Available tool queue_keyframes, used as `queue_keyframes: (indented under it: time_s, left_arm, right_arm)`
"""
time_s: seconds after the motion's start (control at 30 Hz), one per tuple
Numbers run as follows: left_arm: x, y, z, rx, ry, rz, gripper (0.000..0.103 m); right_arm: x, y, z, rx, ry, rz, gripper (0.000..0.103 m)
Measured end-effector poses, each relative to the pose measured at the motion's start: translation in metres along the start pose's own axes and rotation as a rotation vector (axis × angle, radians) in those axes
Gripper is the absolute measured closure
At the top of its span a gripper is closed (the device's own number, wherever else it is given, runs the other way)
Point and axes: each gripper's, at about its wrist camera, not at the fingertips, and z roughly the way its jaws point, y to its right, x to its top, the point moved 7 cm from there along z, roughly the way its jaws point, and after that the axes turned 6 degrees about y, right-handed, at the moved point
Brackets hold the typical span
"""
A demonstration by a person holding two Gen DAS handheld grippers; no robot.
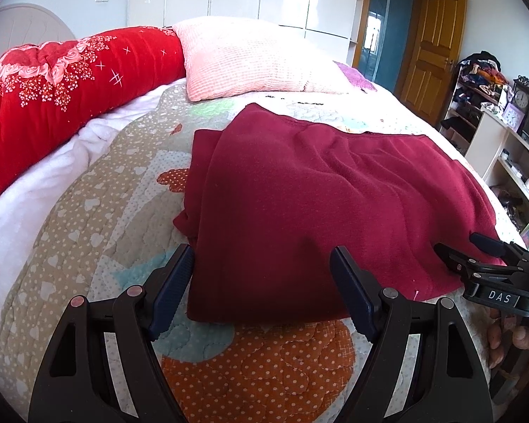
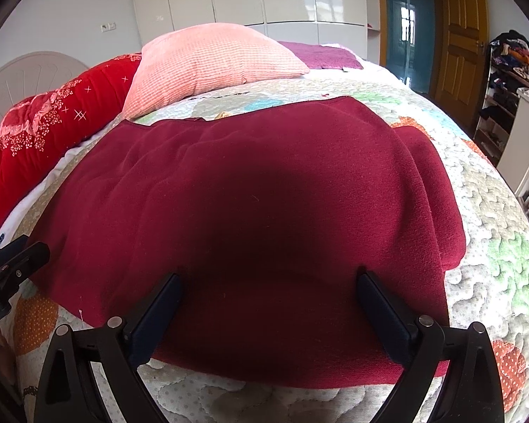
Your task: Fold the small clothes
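A dark red garment (image 1: 317, 194) lies spread on the patterned quilt (image 1: 88, 211), with its left side folded in. My left gripper (image 1: 262, 257) is open, its jaws apart over the garment's near left corner, holding nothing. My right gripper (image 2: 268, 282) is open over the garment's (image 2: 257, 211) near edge, also empty. The right gripper also shows in the left wrist view (image 1: 476, 257) at the garment's right edge, and the left gripper shows at the left edge of the right wrist view (image 2: 14, 264).
A pink pillow (image 1: 250, 60) and a red floral bolster (image 1: 63, 81) lie at the head of the bed. A purple cloth (image 2: 321, 54) lies beyond the pillow. White shelves (image 1: 504, 148) with clutter and a wooden door (image 1: 433, 53) stand to the right.
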Motion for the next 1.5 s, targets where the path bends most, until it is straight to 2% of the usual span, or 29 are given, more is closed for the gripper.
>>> queue_keyframes:
  time_s: [0.2,0.23,0.3,0.4,0.5,0.6,0.8,0.97,1.1,1.2,1.3,1.4,1.5]
  left_arm:
    - [0.004,-0.003,-0.004,0.003,0.009,-0.006,0.024]
    - [0.006,-0.007,-0.005,0.007,0.009,-0.016,0.024]
    - [0.008,-0.017,-0.006,0.005,-0.003,-0.052,0.023]
    - [0.008,-0.032,-0.003,-0.004,-0.023,-0.118,0.024]
    - [0.006,-0.046,0.003,0.023,-0.041,-0.158,0.024]
    - [0.005,-0.053,0.005,0.041,-0.044,-0.166,0.023]
    - [0.002,-0.063,0.009,0.033,-0.064,-0.204,0.023]
    - [-0.003,-0.074,0.011,-0.022,-0.106,-0.301,0.024]
    - [-0.008,-0.081,0.014,-0.066,-0.131,-0.381,0.024]
    - [-0.008,-0.081,0.014,-0.083,-0.133,-0.394,0.023]
    - [-0.009,-0.079,0.016,-0.081,-0.131,-0.386,0.023]
    - [-0.008,-0.077,0.017,-0.081,-0.126,-0.375,0.021]
    - [-0.005,-0.075,0.02,-0.098,-0.119,-0.376,0.02]
  right_arm:
    - [0.005,-0.003,-0.008,-0.031,0.019,-0.015,0.004]
    - [0.009,-0.008,-0.014,-0.014,0.035,-0.016,0.004]
    - [0.018,-0.025,-0.022,0.1,0.056,0.007,0.004]
    - [0.03,-0.048,-0.011,0.192,-0.007,0.032,0.005]
    - [0.043,-0.069,0.008,0.244,-0.035,0.05,0.008]
    - [0.052,-0.08,0.024,0.221,-0.044,0.025,0.008]
    - [0.061,-0.093,0.037,0.235,-0.07,0.031,0.008]
    - [0.077,-0.113,0.046,0.29,-0.114,0.048,0.008]
    - [0.095,-0.146,0.062,0.331,-0.166,0.036,0.008]
    - [0.106,-0.178,0.075,0.336,-0.173,-0.035,0.008]
    - [0.105,-0.208,0.094,0.326,-0.223,-0.118,0.008]
    - [0.096,-0.228,0.118,0.267,-0.282,-0.211,0.007]
    - [0.088,-0.237,0.139,0.209,-0.294,-0.302,0.007]
